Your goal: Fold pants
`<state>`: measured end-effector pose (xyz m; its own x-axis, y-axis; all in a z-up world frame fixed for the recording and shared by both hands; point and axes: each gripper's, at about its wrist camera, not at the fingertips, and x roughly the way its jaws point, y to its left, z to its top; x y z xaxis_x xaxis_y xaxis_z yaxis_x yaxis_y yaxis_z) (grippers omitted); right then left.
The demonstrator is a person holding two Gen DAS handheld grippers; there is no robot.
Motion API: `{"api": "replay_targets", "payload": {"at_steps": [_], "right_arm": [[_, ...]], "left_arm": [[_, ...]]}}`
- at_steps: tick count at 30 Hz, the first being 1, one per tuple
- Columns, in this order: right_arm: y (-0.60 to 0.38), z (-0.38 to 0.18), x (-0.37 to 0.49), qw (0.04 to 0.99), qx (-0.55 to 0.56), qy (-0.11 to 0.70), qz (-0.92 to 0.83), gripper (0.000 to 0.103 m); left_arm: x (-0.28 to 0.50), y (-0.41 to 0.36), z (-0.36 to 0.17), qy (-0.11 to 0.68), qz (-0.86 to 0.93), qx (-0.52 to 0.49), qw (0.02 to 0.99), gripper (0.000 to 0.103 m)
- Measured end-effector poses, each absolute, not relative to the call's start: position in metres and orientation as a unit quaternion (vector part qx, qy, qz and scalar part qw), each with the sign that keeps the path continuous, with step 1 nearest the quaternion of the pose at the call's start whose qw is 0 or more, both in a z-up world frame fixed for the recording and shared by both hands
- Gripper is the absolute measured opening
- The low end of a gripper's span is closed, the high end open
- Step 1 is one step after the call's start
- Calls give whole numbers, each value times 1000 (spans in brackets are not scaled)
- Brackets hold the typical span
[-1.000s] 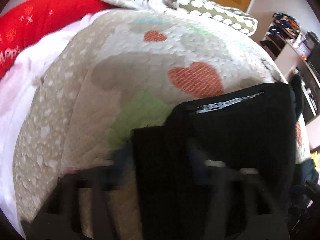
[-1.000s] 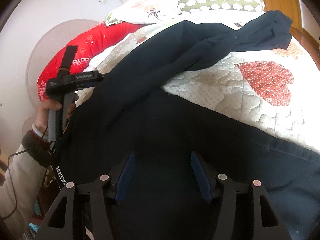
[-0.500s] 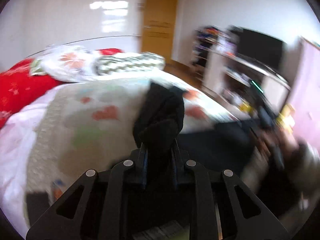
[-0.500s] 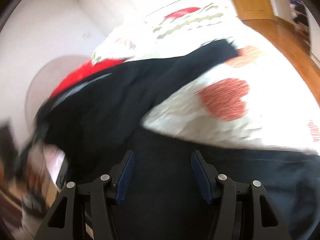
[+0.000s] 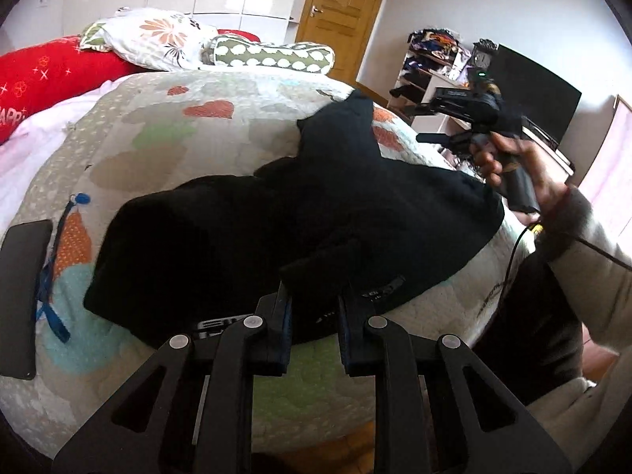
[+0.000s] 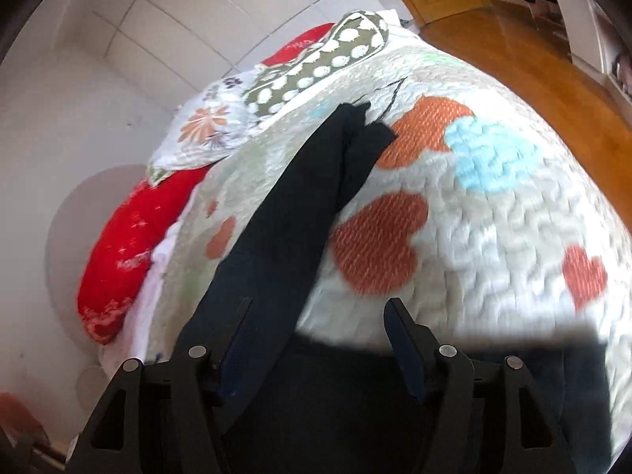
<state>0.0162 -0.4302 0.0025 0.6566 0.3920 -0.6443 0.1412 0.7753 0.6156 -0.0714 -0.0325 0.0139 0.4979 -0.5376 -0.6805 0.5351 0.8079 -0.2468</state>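
Note:
Black pants (image 5: pixel 284 213) lie bunched on a quilted bedspread (image 5: pixel 158 130) with hearts. My left gripper (image 5: pixel 314 296) is shut on a fold of the pants near the waistband at the bed's near edge. The right gripper shows in the left wrist view (image 5: pixel 454 118), held by a hand above the bed's right side. In the right wrist view, my right gripper (image 6: pixel 316 339) is open and empty above the pants (image 6: pixel 308 197), whose legs stretch away toward the pillows.
A black phone (image 5: pixel 21 296) and a blue lanyard (image 5: pixel 55 260) lie on the quilt at the left. Red (image 5: pixel 47 75), floral (image 5: pixel 158 37) and green dotted pillows (image 5: pixel 272 55) sit at the head. Wooden floor (image 6: pixel 533 79), a door (image 5: pixel 343 15) and a TV (image 5: pixel 537 98) are on the right.
My left gripper has swung down with the pants and laid them bunched on the quilt. My right gripper has lifted off the pants and still stands open.

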Motion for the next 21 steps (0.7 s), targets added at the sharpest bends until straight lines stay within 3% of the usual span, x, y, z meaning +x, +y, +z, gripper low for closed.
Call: {"api": "replay_targets", "payload": {"at_steps": [11,12,13,14,16,21], "right_arm": [[-464,-34,138,834,370,407,37,63],[-461,-36,144,835,366,409,47,49],[-457,-38,148,840,347,415,41,24],[-456,-38,147,844,338,415,35,16],[-459,-27,133,852,347,390,48,9],[-486,23,56,884,321,333,63,8]], "left_arm": [[-54,-7,20,393,-290,-24,872,17],[-51,-6,20,393,-287,-24,874,17],[-47,-4,21,392,-281,-24,876,17],[-42,-1,21,392,-276,-24,877,17],[-31,9,28,381,-257,-27,888,17],[-3,43,49,345,-204,-51,914,17]]}}
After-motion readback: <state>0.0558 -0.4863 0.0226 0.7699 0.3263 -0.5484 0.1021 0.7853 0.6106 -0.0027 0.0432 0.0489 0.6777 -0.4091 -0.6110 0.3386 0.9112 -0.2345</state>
